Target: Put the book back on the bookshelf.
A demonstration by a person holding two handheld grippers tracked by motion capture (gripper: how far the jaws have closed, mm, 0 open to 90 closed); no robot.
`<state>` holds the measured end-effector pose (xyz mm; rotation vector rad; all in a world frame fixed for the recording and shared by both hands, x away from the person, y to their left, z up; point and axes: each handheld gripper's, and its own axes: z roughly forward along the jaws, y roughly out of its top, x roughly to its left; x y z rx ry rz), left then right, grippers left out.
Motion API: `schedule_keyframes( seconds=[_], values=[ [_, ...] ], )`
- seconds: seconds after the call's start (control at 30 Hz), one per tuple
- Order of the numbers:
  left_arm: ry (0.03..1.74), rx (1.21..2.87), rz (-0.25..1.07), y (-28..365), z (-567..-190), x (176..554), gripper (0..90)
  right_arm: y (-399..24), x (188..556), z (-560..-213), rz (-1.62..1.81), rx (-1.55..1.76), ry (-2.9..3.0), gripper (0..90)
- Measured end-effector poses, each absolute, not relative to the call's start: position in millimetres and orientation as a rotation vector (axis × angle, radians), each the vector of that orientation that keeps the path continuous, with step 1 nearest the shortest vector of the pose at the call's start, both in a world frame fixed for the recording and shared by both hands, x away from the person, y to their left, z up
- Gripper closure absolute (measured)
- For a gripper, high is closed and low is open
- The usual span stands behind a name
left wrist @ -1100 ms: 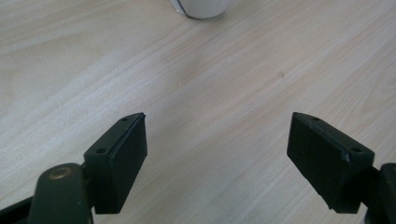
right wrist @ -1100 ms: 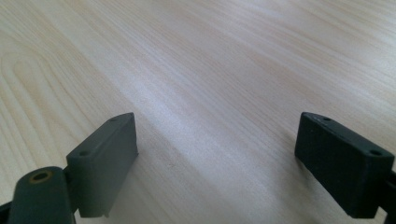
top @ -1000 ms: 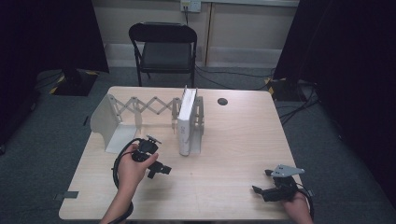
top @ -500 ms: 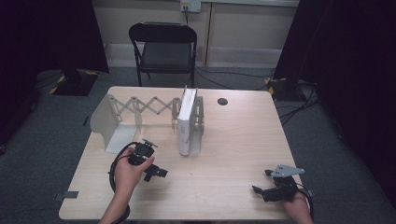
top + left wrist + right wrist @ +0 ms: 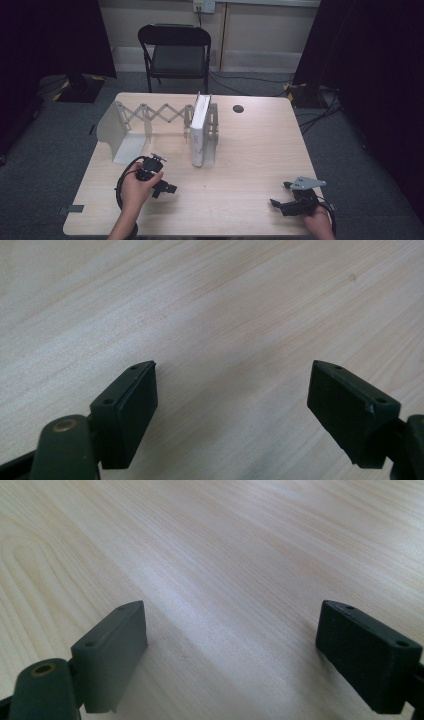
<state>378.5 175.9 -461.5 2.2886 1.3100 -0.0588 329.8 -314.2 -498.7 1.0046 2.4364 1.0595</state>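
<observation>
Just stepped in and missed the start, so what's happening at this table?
A person sits at a wooden table with a handheld gripper in each hand. The left gripper and the right gripper are both open and hold nothing, low over bare wood near the front edge. Farther back stands a white expanding rack with a white flat object upright at its right end, untouched. A black folding chair stands behind the table.
</observation>
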Motion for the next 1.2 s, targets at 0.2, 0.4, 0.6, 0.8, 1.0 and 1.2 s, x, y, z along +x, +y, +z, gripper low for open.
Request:
schedule_keyframes(
  seconds=[0.2,0.4,0.6,0.8,1.0,1.2],
  values=[
    [1.311,2.292,-0.061,178,-465,377,20.3,-314,330,-499,1.060,1.006,2.436,12.6],
    [1.307,2.297,-0.054,179,-466,375,19.8,-314,330,-499,1.059,1.005,2.436,12.6],
    [1.274,2.307,-0.020,177,-468,372,16.1,-314,330,-499,1.060,1.006,2.436,12.6],
    [1.260,2.325,0.004,175,-468,370,15.2,-314,330,-499,1.060,1.005,2.436,12.6],
    [1.237,2.327,0.009,175,-469,368,12.2,-314,330,-499,1.059,1.005,2.436,12.6],
    [1.216,2.340,0.029,173,-471,366,9.7,-314,330,-499,1.059,1.004,2.436,12.6]
  ],
)
